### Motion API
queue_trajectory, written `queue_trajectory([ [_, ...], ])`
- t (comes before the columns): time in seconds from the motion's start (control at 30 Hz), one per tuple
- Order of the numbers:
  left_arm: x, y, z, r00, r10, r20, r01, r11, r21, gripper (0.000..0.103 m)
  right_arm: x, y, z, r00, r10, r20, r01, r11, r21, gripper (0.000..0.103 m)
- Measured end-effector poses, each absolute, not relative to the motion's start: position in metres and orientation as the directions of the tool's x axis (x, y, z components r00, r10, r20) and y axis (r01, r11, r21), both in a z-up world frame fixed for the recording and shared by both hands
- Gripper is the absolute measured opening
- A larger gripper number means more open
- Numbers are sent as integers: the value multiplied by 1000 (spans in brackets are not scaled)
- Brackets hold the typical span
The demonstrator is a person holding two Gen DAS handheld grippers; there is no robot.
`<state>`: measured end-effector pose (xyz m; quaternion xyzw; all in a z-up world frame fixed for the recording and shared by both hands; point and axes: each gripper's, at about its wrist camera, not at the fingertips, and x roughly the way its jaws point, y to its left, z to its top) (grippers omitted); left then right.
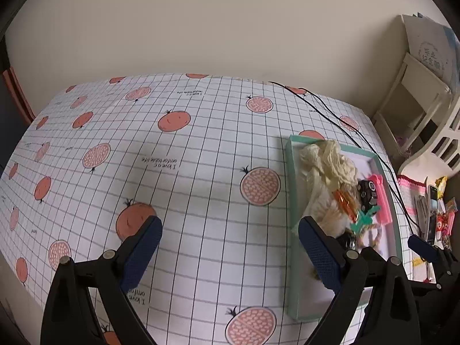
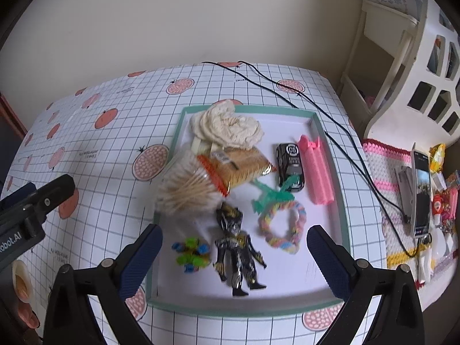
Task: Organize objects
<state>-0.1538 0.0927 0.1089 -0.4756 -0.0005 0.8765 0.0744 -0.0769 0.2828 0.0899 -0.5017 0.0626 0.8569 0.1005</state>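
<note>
- We hold our right gripper [image 2: 234, 243] low over the near end of the tray [image 2: 247, 309], its jaws spread wide and gripping nothing.
- Between those jaws lie a black-and-gold figure [image 2: 238, 251] and, just left of it, a small green-and-blue toy [image 2: 191, 254].
- Our left gripper [image 1: 230, 234] hangs over bare tablecloth [image 1: 187, 172] just left of the tray, its jaws likewise wide apart and empty.
- A little farther into the tray we see a pastel braided ring [image 2: 283, 225] touching a green plastic piece [image 2: 271, 194].
- To the left, a bundle of cotton swabs [image 2: 187, 189] overlaps the tray's left rim, with a wrapped snack packet [image 2: 241, 166] against it.
- Beyond the green piece, a black toy car [image 2: 290, 166] sits just beside a pink oblong item [image 2: 314, 169].
- At the far end, a cream crumpled cloth [image 2: 227, 128] spills over the rim.
- A black cable [image 2: 325, 115] runs across the table past the tray's right side.
</note>
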Motion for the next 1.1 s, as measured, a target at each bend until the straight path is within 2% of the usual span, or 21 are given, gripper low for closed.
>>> queue_trajectory([
  [0.27, -125, 77, 97, -540, 119, -833, -133, -990, -55, 96, -50, 274, 82, -482, 102, -870, -225, -974, 10, 102],
  [0.83, -67, 44, 50, -512, 150, -846, -125, -987, -99, 96, 0, 249, 51, -477, 110, -872, -208, -978, -10, 102],
  [1.1, -47, 37, 24, -484, 122, -866, -121, -990, -72, 96, 13, 242, 33, -460, 109, -881, -204, -979, -15, 102],
])
